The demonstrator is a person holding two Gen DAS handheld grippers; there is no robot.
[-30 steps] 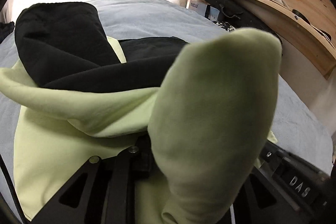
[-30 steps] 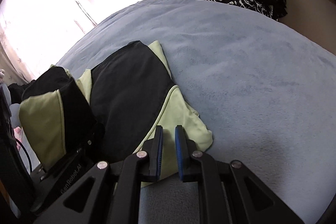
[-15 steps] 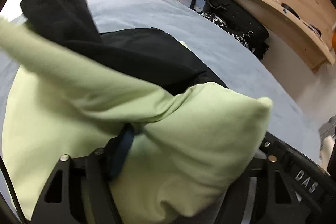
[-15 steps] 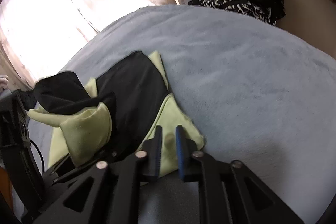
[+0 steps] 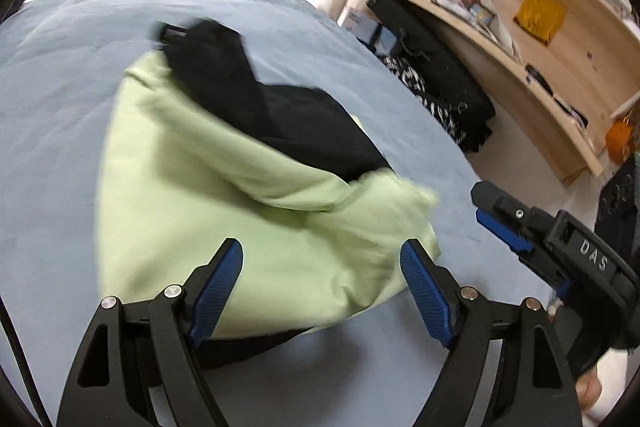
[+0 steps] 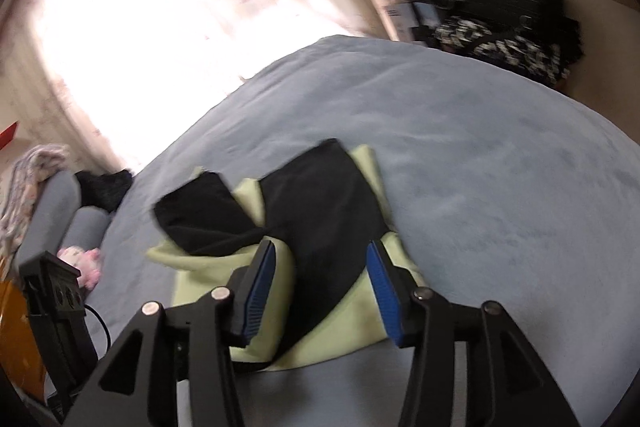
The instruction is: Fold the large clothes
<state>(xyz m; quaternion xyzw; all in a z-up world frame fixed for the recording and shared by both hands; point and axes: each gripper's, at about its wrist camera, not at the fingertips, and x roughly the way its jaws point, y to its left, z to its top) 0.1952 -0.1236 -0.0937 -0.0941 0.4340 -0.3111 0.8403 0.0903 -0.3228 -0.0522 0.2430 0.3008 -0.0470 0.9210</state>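
Observation:
A light-green and black garment (image 5: 224,211) lies in a folded heap on the grey-blue bed (image 5: 52,115). My left gripper (image 5: 322,259) hovers above its near green edge, jaws opening wide, nothing pressed between the blue pads (image 5: 218,287). In the right wrist view the same garment (image 6: 320,211) lies beyond my right gripper (image 6: 320,259), whose jaws are opening with no cloth in them. The right gripper (image 5: 504,215) also shows at the right of the left wrist view, beside the green corner and apart from it.
A wooden shelf (image 5: 520,39) with small items runs along the right wall, with a black bag (image 5: 436,67) and patterned cloth (image 6: 504,47) below it. Bright curtains (image 6: 160,7) hang behind the bed. A grey pillow (image 6: 52,211) and pink plush toy (image 6: 82,259) lie at the left.
The left gripper let go of the green fold, which dropped onto the heap, and drew back and up. The right gripper opened and rose off the garment's edge.

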